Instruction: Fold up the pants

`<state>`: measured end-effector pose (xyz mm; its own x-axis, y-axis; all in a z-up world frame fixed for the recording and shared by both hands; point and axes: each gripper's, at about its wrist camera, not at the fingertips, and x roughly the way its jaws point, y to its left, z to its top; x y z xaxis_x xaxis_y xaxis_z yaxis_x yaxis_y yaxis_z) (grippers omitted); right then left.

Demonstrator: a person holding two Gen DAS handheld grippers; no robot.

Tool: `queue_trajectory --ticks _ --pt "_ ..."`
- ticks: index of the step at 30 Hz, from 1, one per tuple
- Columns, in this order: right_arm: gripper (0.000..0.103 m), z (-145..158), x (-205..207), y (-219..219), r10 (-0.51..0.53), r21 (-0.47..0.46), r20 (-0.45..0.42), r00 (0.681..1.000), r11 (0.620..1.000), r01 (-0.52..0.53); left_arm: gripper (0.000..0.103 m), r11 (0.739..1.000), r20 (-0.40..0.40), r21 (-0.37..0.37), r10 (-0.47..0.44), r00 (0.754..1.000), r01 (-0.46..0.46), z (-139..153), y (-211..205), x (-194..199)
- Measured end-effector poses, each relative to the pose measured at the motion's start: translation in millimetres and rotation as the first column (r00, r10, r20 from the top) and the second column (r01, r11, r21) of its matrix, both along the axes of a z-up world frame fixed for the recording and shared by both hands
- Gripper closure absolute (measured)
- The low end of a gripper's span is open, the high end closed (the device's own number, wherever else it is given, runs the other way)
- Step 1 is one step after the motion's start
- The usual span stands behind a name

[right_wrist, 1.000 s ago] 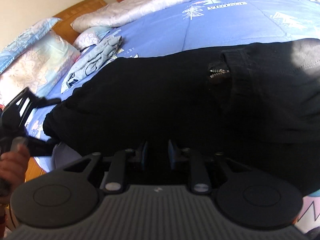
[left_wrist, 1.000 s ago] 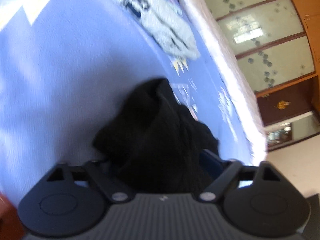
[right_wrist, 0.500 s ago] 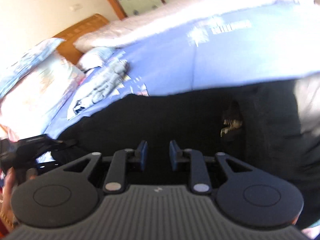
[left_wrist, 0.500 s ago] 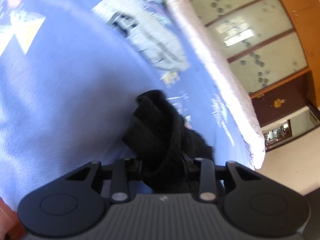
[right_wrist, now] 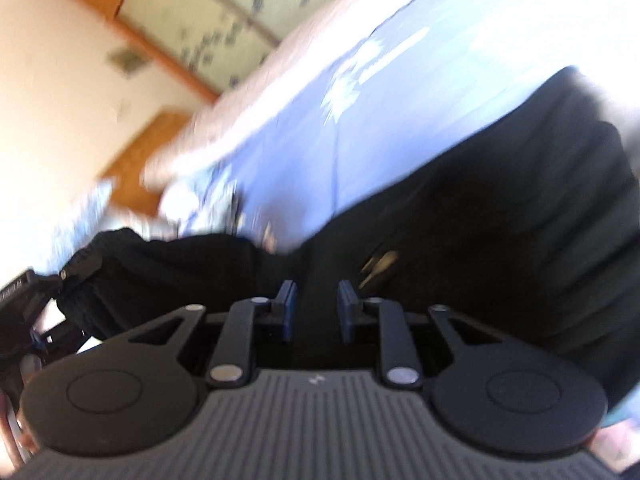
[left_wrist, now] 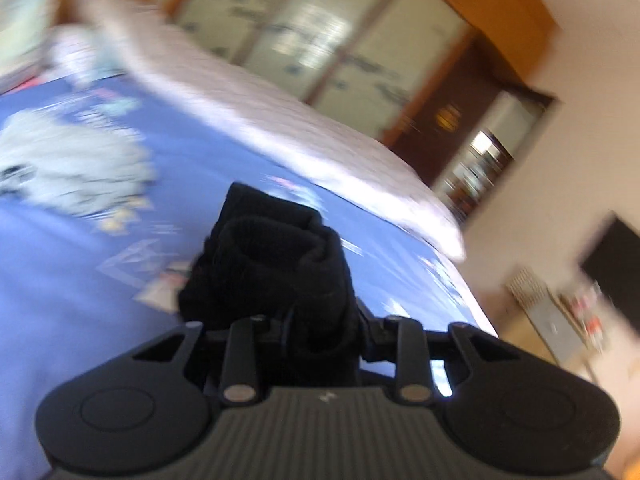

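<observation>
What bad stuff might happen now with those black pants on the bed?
1. The left gripper has just closed on a thick bunch of the black pants; bunched cloth may slip out or make a crooked fold.
2. The right gripper pinches only a thin edge, which may pull free.
3. The grey garment lies nearby on the blue bedsheet and could get dragged.

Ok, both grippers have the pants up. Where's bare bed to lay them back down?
Best open patch: blue sheet in the left wrist view, bordered by the grey garment above and the held black pants at right. Also free: the sheet between the pants and white quilt. Crowded near the garment and pillows; blur hides details.
</observation>
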<state>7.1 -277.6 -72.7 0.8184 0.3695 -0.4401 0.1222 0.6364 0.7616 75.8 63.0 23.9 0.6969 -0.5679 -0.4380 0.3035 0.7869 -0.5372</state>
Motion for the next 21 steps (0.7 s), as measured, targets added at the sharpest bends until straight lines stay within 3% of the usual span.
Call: queue_trajectory --ticks 5,8,10,12,15,18,21 --pt "0.076 9 -36 -69 -0.22 0.052 0.046 0.974 0.975 0.218 0.074 0.972 0.029 0.083 -0.222 0.975 0.219 6 -128 5" --pt "0.074 1 -55 -99 -0.328 0.073 0.021 0.944 0.943 0.326 0.054 0.9 -0.017 0.169 -0.406 0.914 0.403 -15 -207 -1" --pt "0.074 -8 -66 -110 -0.378 0.105 0.0 0.926 0.921 0.376 0.055 0.856 -0.115 0.227 -0.45 0.886 0.464 -35 -237 -8" --pt "0.072 -14 -79 -120 -0.405 0.114 -0.02 0.914 0.908 0.404 0.055 0.835 -0.126 0.218 -0.49 0.863 0.506 -45 -238 -18" --pt "0.068 -21 -87 -129 -0.406 0.119 -0.032 0.913 0.906 0.407 0.054 0.849 -0.09 0.224 -0.472 0.877 0.479 -42 -208 -25" --pt "0.064 -23 -88 -133 -0.365 0.13 -0.027 0.931 0.922 0.366 0.045 0.903 -0.097 0.186 -0.376 0.922 0.388 -40 -156 -9" --pt "0.051 -17 -74 -120 -0.305 0.083 -0.008 0.952 0.949 0.305 0.045 0.946 -0.145 0.157 -0.26 0.954 0.282 -45 -107 23"
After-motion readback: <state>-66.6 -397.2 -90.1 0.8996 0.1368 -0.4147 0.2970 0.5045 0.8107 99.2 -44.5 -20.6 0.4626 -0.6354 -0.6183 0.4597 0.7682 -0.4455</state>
